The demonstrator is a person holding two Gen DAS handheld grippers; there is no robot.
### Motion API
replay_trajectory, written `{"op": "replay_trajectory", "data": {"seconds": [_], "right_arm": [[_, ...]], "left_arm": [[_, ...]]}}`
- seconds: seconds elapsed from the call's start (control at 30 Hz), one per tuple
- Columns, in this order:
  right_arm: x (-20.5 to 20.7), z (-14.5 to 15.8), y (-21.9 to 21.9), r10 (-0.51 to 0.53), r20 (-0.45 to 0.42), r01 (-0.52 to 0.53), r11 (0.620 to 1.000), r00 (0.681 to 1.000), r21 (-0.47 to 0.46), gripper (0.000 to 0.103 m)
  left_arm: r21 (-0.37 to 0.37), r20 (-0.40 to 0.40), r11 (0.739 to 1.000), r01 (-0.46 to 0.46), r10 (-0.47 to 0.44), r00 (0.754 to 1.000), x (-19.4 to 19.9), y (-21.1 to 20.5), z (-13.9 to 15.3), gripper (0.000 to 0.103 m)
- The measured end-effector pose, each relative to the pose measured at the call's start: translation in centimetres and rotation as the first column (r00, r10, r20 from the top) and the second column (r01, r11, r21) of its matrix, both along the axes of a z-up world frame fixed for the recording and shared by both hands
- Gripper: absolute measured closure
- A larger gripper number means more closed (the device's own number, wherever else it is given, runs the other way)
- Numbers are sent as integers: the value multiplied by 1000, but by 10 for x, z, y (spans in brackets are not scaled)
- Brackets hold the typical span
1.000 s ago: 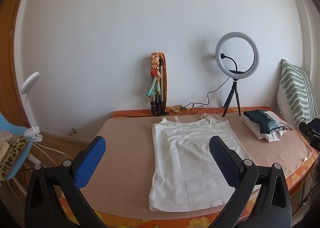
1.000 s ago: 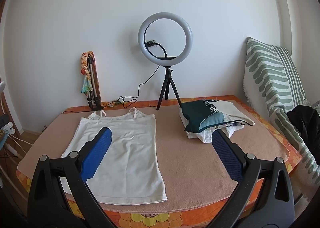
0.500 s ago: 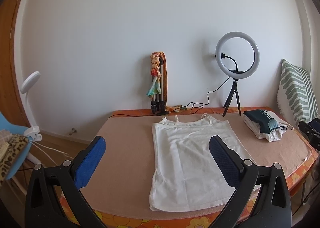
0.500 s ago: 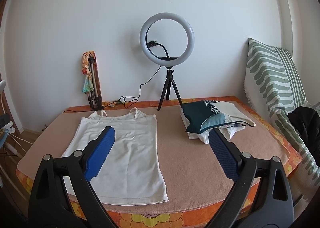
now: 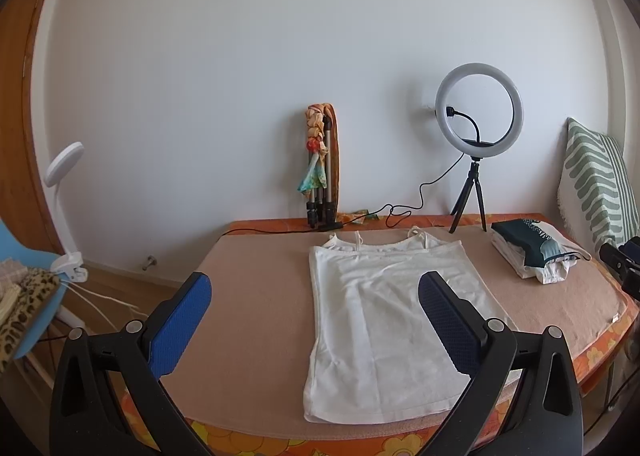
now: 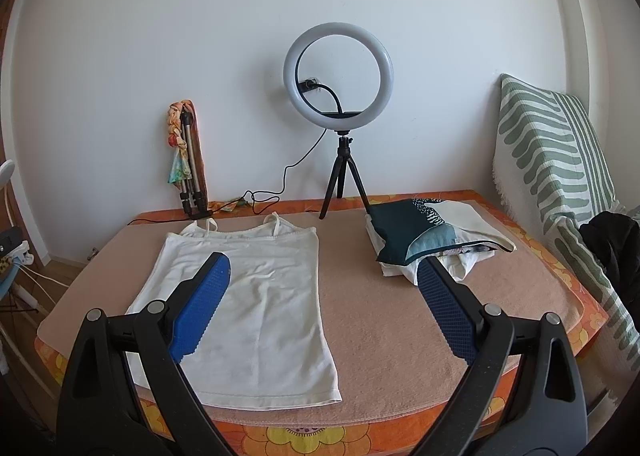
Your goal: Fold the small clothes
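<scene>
Plainly, the thin white top [image 5: 384,320] could bunch or slide on the tan mat [image 5: 256,320] if one gripper pinches only the upper layer, or if the two lift unevenly, and a crooked fold would follow; a loose strap by the far edge could also get trapped inside. A wide sweep to the right might knock the stack of folded clothes [image 6: 432,240] near the far right corner of the bed [image 6: 304,440]. Both the left gripper [image 5: 316,320] and the right gripper [image 6: 324,304] hang with jaws spread wide, holding nothing, above the near edge. The top lies flat and unfolded ahead of and below them, hem toward the near edge, straps toward the wall.
</scene>
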State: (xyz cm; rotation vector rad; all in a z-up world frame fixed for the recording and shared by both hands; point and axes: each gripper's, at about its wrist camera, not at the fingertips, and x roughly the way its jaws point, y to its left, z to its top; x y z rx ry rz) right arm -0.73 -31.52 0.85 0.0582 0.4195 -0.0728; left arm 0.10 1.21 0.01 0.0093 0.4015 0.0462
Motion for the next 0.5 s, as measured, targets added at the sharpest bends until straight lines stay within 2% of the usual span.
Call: {"op": "replay_trajectory", "data": {"seconds": [0.37,0.5], "right_arm": [[7,-2,7,28,-20,-28,1000,999,8,6],[14,0,19,68,-30,-67,998,997,15,6]], "left_arm": [[-7,-26,1000,-8,8,1000,3,9,-6,0],[-50,-59,999,-3,0,998,11,27,-14,0]]}}
